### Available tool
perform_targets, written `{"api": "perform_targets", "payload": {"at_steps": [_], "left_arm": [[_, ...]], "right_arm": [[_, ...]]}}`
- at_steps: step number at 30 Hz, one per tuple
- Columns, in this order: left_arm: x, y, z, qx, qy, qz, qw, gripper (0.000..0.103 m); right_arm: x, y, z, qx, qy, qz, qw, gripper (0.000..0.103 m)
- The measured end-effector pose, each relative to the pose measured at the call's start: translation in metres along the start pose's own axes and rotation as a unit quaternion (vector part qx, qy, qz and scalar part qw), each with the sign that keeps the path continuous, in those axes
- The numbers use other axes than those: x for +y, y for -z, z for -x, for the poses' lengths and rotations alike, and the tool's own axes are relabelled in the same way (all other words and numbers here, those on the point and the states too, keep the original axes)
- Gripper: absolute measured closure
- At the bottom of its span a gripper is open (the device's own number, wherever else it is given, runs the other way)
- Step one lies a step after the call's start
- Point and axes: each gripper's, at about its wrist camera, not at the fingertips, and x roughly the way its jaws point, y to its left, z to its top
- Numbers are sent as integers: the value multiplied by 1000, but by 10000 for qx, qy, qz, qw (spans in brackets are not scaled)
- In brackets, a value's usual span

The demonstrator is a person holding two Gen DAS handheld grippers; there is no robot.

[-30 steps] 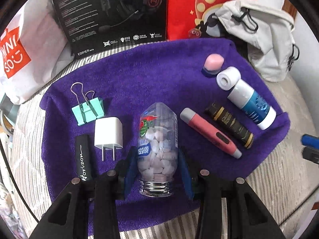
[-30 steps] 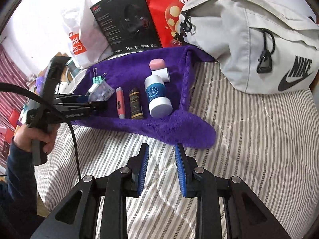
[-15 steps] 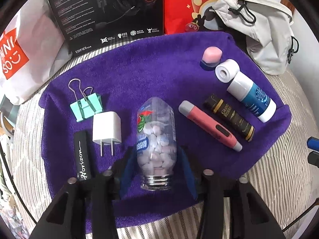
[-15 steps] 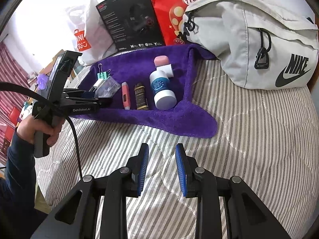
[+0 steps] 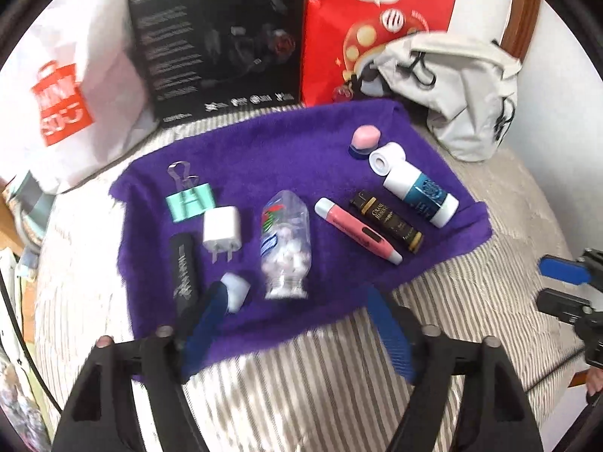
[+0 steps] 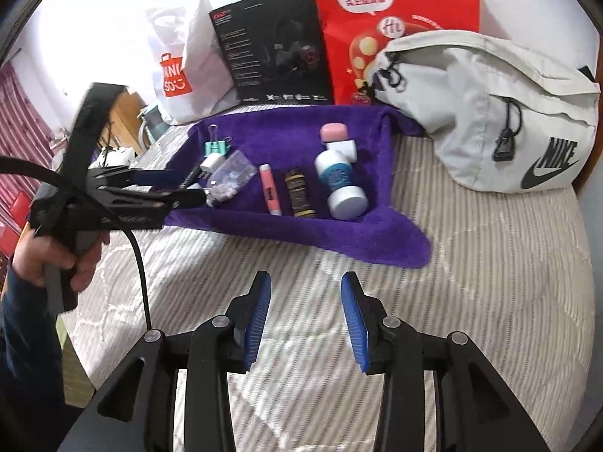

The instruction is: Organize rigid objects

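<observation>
On the purple towel [image 5: 264, 143], the bottle [image 5: 285, 243] lies among 9 other items; left gripper [image 5: 297, 329] gapes wide, empty, just short of it. Right gripper [image 6: 305, 316] open, empty, over bedding.

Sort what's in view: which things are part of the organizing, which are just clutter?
Job items, on the purple towel: binder clip, charger plug, candy bottle, pink pen, black tube, blue-white bottle.

Clutter: headset box, red bag, grey Nike bag.

Crowded towel, open bedspread

Items pack the purple towel [image 5: 264, 143] from front edge to midline; its back strip lies bare, while boxes [image 5: 222, 37] and bag [image 6: 490, 113] wall the far edge.
</observation>
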Motion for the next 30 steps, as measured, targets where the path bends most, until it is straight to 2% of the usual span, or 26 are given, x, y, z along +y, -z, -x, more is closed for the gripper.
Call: {"api": "perform_targets", "payload": {"at_steps": [3,4,6,8,11,14,16,21,27,30], "left_arm": [[10,13,16,-61,-34,165,9998,20],[15,19,22,-103,-64,260,9996,11],[24,28,25,-170,-215,485,9984,0],[33,44,29,-275,-323,804,9959,0],[42,65,32,-271,-291,1101,9931,0],[44,78,36,-260,-413,1165,9920,0],[42,84,40,-264,-557,1113,9919,0],[32,93,59,-362,-808,938,9916,0],[19,98,79,-538,-712,882,9921,0],[14,103,86,-580,-683,870,9922,0]], "right_arm": [[15,-1,-3,-15,173,10,9998,55],[21,-2,-2,-61,230,-15,9997,50],[29,-1,0,-241,374,-88,9990,42],[35,1,2,-412,515,-155,9977,28],[41,4,5,-538,819,-309,9947,14],[45,8,3,-406,1130,-385,9920,1],[47,13,3,-365,1341,-423,9894,1],[48,26,4,-194,1310,-607,9893,1],[52,38,13,-150,1388,-696,9878,1],[58,42,24,-264,1424,-658,9873,1]]}}
